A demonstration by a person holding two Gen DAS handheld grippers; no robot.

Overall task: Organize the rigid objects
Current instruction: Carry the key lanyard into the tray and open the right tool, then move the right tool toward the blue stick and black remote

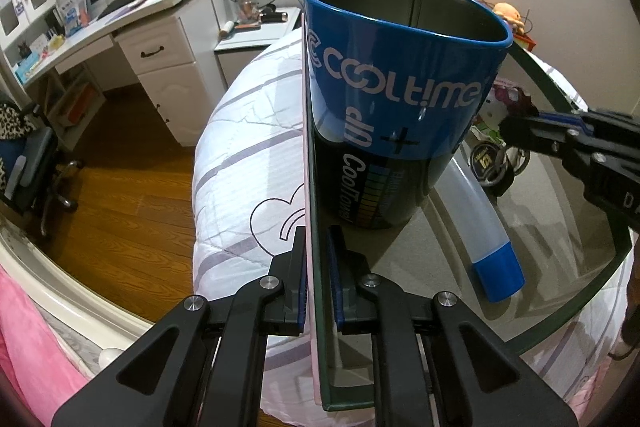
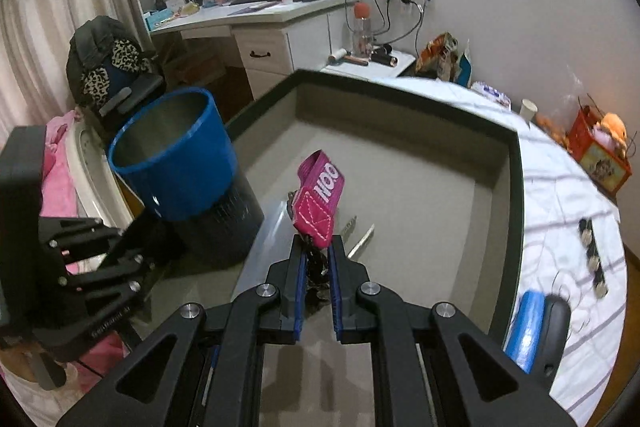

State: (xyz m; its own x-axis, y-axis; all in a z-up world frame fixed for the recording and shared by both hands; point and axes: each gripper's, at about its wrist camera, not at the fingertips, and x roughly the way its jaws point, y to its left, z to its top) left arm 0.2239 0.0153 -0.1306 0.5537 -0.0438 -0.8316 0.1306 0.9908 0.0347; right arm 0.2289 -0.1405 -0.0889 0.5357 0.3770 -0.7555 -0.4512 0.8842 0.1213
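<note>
**Steadying the tray while the keys come in**

Looking through the left wrist view first, I see my left gripper (image 1: 318, 267) at bottom centre, pinched tight on the near wall of the tray (image 1: 316, 307); I judge this hold is there to keep the tray from sliding on the bed. The blue can (image 1: 400, 99) stands upright inside, filling the middle of the frame, mouth open to receive things. A pale tube with a blue cap (image 1: 486, 243) lies on the tray floor at lower right. The other gripper reaches in from the right edge.

In the right wrist view, my right gripper (image 2: 318, 263) sits at bottom centre, jaws clamped on a bunch of keys (image 2: 316, 267), with its pink tag (image 2: 318, 195) sticking up above the fingertips. It hangs over the tray floor, the can at centre left. I reckon the keys are held by the ring end so they drop clean into the can or tray.
</note>
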